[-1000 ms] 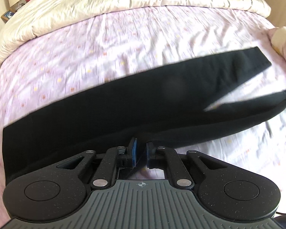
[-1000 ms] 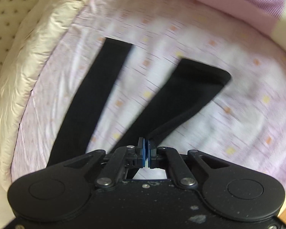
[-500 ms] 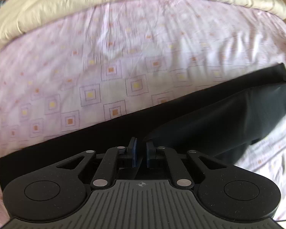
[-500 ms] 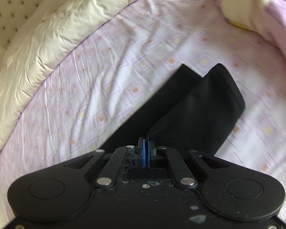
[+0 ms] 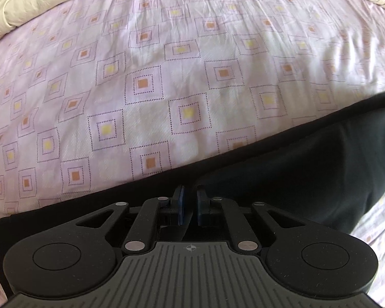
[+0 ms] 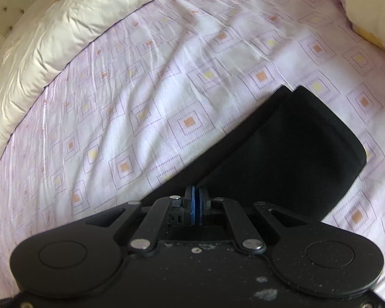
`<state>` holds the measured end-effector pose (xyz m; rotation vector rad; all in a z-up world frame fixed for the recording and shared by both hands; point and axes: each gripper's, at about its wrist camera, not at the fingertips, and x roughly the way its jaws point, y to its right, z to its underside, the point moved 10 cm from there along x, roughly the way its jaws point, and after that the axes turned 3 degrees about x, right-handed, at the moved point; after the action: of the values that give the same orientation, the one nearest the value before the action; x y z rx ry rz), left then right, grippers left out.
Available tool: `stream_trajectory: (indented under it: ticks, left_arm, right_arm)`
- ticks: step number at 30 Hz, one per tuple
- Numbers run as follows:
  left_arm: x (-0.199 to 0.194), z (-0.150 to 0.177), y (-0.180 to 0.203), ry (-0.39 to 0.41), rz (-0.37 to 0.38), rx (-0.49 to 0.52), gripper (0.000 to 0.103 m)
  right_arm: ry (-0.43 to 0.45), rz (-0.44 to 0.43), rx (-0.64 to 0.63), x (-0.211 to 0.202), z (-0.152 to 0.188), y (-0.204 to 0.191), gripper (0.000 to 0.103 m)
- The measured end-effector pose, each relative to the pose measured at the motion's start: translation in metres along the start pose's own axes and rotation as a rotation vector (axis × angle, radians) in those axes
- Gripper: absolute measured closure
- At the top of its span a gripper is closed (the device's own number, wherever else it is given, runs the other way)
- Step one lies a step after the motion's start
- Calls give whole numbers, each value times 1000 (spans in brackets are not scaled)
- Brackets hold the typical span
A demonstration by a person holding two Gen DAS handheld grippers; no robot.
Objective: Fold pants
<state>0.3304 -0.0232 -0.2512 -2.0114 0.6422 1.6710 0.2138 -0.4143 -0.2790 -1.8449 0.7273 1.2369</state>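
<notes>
Black pants (image 5: 282, 169) lie on a pink patterned bed sheet (image 5: 166, 77), one leg folded over the other. In the left wrist view my left gripper (image 5: 189, 206) is shut on the edge of the upper pant layer, with a narrow gap between the blue pads. In the right wrist view my right gripper (image 6: 197, 205) is shut tight on the pants (image 6: 295, 154) near the leg ends, where the upper leg lies almost on top of the lower one, slightly offset.
A cream duvet (image 6: 51, 38) is bunched along the far side of the bed; it also shows in the left wrist view (image 5: 38, 5). A pale pillow (image 6: 372, 7) lies at the right. The sheet (image 6: 141, 102) spreads beyond the pants.
Both grippers have carried the near pant leg across onto the far leg. The legs, spread apart a second ago, now overlap. Both cameras have come lower and closer to the sheet.
</notes>
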Motion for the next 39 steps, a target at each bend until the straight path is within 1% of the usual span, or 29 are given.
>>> stream_trajectory:
  ticks: [4,5,7,9,11,13,15,17,19,23,25,26,27,28,30,33,34,35,37,39]
  left_arm:
    - [6,2,2,-12,-16,4,93]
    - [6,2,2,-11,-23,8,93]
    - [7,2,3,-4,-29,12,93]
    - [6,3,5,4,-28,7,93]
    - [5,4,5,8,-23,-2,93]
    - [5,5,5,9,-19,-9,93]
    - [4,5,4,9,-16,-16,93]
    - [5,5,2,11,-15,-19,93]
    - [5,5,0,12,-16,-19,93]
    - [5,4,0,11,-17,-17,93]
    - [5,4,0,13,-18,-18,93]
    - [3,4,0,16,-19,-24,93]
    - [2,4,-1,21,-21,-32,93]
    - [-1,4,-2,29,-26,-42,93]
    - [-9,2,-7,54,-39,-56,94]
    - [-19,-7,-16,96,-59,-65,94]
    - [-20,-10,-18,103,-65,-62,94]
    - [-19,-14,-22,108,-83,-59,97]
    - [-18,-21,-30,114,-130,-55,97]
    - [-18,-26,-37,104,-121,-80,97]
  right_arm:
    - [37,-15,-100,-1,-8,-12,96]
    - [59,-32,-105,-6,-13,-13,92]
    - [102,-70,-64,-21,-24,-9,91]
    - [153,-91,-20,-40,-36,5,84]
    - [190,-62,-16,-54,-44,23,75]
    - [199,-2,-54,-58,-48,43,72]
    - [184,57,-92,-56,-50,62,72]
    - [177,93,-114,-51,-52,77,72]
    - [172,111,-135,-47,-53,89,70]
    - [169,146,-198,-41,-60,95,68]
    - [162,130,-217,-39,-62,94,67]
    - [155,115,-227,-38,-62,93,70]
    - [148,99,-241,-39,-62,90,75]
    - [143,87,-252,-41,-60,84,93]
    - [141,64,-254,-46,-60,75,93]
    - [184,51,-260,-54,-65,60,93]
    - [186,53,-258,-54,-68,57,93]
    - [182,62,-257,-51,-69,55,93]
    - [179,86,-254,-44,-71,56,93]
    - [183,112,-235,-38,-72,61,93]
